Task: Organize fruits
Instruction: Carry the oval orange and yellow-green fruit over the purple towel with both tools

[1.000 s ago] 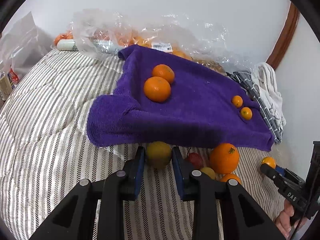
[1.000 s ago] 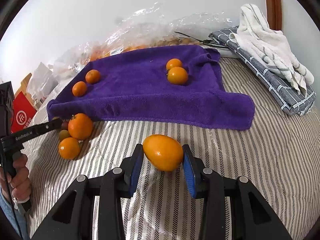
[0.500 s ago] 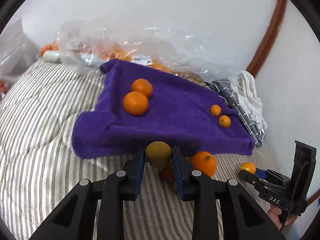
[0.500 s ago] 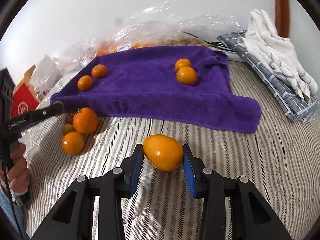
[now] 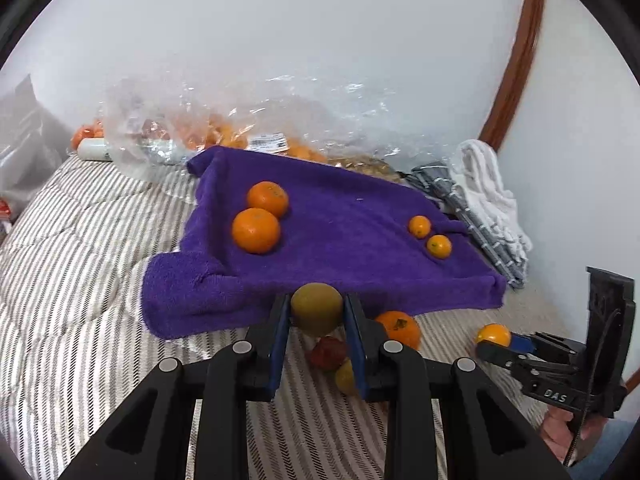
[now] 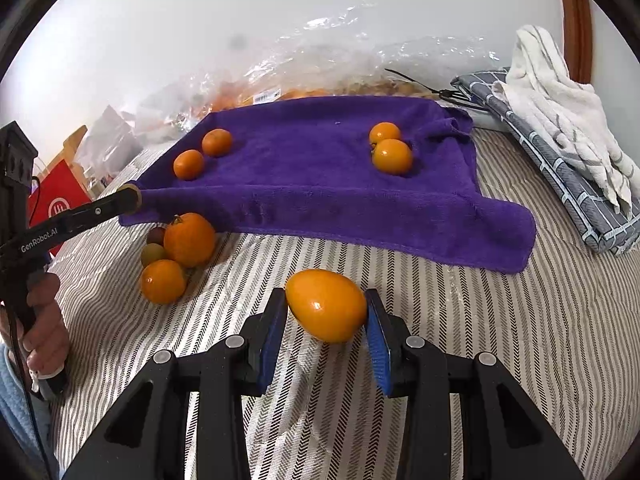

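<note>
My left gripper (image 5: 317, 312) is shut on a greenish-brown round fruit (image 5: 317, 307), lifted just in front of the purple towel (image 5: 344, 248). Two mandarins (image 5: 256, 230) lie on the towel's left part and two small orange fruits (image 5: 438, 246) on its right. Below my left jaws sit a red fruit (image 5: 328, 354), a yellowish one (image 5: 345, 377) and an orange (image 5: 399, 329) on the striped bed. My right gripper (image 6: 326, 312) is shut on an egg-shaped orange fruit (image 6: 326, 310), held above the bedspread (image 6: 460, 320) in front of the towel (image 6: 320, 176). A loose fruit pile (image 6: 176, 254) lies at left.
Crinkled clear plastic bags with more fruit (image 5: 240, 136) line the wall behind the towel. Folded grey and white cloths (image 6: 560, 140) lie at the right bed edge. A red carton (image 6: 60, 200) stands at far left. A person's hand (image 6: 44, 328) grips the left tool.
The left gripper has lifted its fruit off the bed and tilted upward, so the loose pile now shows beneath the jaws. The right gripper holds its fruit almost still.
</note>
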Demonstrator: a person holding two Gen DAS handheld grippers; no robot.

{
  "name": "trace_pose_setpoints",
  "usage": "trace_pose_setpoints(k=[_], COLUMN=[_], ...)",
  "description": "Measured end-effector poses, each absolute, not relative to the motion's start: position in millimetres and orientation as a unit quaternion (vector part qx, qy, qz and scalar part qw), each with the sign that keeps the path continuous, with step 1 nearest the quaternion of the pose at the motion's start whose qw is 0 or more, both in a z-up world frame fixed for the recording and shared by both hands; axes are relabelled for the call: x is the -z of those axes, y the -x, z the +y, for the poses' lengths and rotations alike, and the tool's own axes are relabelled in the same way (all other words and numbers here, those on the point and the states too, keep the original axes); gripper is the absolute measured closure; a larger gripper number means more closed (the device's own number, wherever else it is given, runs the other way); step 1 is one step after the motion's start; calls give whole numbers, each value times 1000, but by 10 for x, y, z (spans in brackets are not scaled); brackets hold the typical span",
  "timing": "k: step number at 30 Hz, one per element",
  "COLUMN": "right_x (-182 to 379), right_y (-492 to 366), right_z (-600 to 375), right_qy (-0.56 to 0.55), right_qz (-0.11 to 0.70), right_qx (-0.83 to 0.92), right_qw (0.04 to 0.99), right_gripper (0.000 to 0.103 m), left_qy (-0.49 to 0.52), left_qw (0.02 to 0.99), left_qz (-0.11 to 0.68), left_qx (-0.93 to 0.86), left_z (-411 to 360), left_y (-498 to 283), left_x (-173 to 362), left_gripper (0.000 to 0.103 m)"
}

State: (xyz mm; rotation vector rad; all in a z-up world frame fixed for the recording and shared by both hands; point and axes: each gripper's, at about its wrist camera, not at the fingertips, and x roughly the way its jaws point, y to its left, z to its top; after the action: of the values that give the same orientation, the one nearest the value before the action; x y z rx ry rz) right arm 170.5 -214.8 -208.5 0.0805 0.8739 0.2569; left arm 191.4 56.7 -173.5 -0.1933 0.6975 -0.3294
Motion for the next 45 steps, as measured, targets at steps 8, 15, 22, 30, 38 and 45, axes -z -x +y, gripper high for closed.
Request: trace_pose_setpoints(k=[8, 15, 22, 30, 38, 45], right_x=[2051, 2082, 2094, 2080, 2064, 1974], right_y=[-1668, -1703, -1688, -1675, -1658, -1617], right_z=[-2278, -2331, -2493, -2514, -2476, -2455], right_qy=[-75, -85, -122, -131, -126, -152], right_qz=[405, 411, 400, 393, 391, 379], right_qx=[-106, -56, -18, -7, -36, -98], right_qw=[905, 906, 908, 910, 911, 907], right_gripper=[64, 65, 64, 64, 64, 64], left_qy=[115, 64, 44, 46, 53, 48], left_qw=[926, 943, 950, 947, 943, 947], left_qz=[352, 327, 308, 318, 327, 317], left_qx=[77, 28, 17, 11, 1, 9], left_z=[745, 618, 539, 542, 574, 587], left_y=[-1950, -1844, -1774, -1798, -1826, -1812], left_x=[1793, 1702, 1629, 1654, 1687, 1602], left_gripper=[77, 77, 77, 77, 77, 77])
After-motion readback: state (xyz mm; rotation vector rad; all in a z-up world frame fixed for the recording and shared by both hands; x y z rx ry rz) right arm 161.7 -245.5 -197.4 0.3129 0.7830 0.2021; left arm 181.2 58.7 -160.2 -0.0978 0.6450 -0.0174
